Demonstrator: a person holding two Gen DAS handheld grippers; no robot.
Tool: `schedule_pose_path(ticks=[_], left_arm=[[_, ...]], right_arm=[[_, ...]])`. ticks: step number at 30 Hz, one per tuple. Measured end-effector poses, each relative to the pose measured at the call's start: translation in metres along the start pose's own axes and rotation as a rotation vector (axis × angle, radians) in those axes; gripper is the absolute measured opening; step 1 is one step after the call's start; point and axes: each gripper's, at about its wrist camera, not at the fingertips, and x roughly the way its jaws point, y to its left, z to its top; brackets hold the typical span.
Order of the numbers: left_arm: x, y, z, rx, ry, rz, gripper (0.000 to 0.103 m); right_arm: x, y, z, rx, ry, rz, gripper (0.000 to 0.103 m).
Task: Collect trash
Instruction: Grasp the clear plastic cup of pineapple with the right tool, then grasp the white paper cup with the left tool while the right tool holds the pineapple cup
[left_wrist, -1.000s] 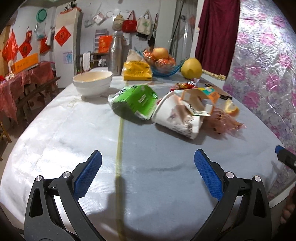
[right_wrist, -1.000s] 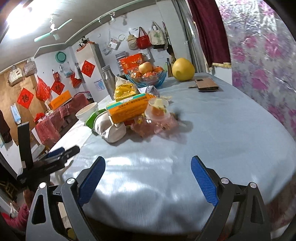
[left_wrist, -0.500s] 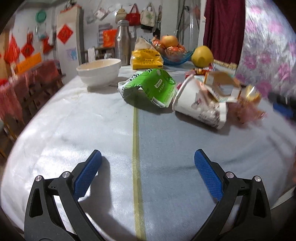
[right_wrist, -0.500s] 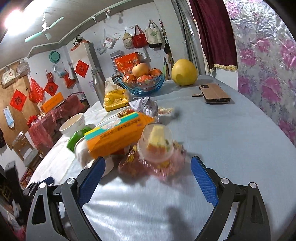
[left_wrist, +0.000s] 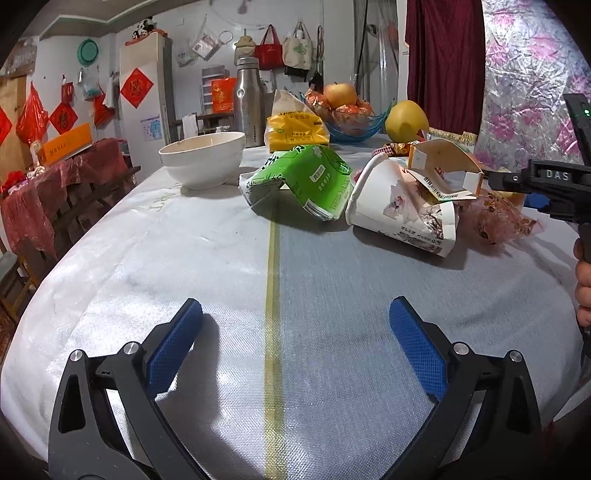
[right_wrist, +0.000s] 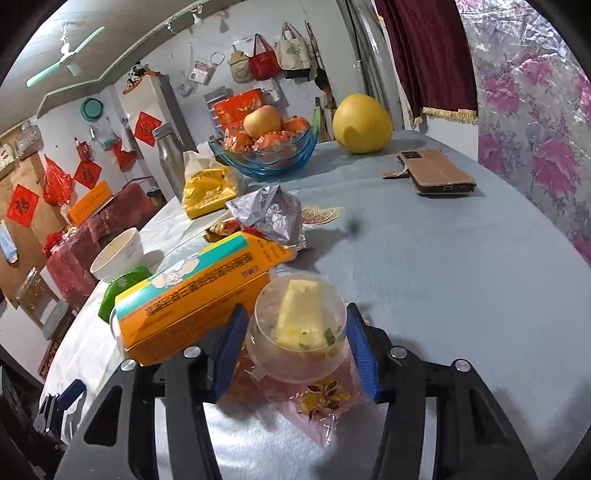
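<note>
Right tongs (right_wrist: 295, 354) closing around clear plastic cup (right_wrist: 299, 328) atop pink wrapper (right_wrist: 317, 402), near tabletop (right_wrist: 461, 277) right edge; pad contact not confirmed. Left tongs (left_wrist: 291, 347) spread apart, empty, over near edge.

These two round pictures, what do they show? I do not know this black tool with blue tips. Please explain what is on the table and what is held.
A person holds one handheld claw in each hand; a camera on each looks forward along its fingers. The left claw is open over bare tablecloth, holding nothing. The right claw is closing around a clear plastic cup with food scraps on a pink wrapper. Beside it lie an orange box, a crushed paper cup, a green packet and a white bowl.
</note>
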Motion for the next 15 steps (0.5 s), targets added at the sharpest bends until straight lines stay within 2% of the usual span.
schedule_pose_path(ticks=[2, 10, 15], left_arm=[[-0.001, 0.000, 0.000, 0.001, 0.000, 0.001, 0.097], [0.000, -0.002, 0.001, 0.002, 0.017, 0.000, 0.097], [0.000, 0.000, 0.003, -0.005, 0.044, -0.017, 0.097]], right_arm=[[-0.012, 0.003, -0.007, -0.019, -0.027, 0.000, 0.054], [-0.045, 0.003, -0.048, -0.007, 0.004, 0.085, 0.054], [-0.074, -0.007, -0.050, 0.018, -0.044, 0.133, 0.054]])
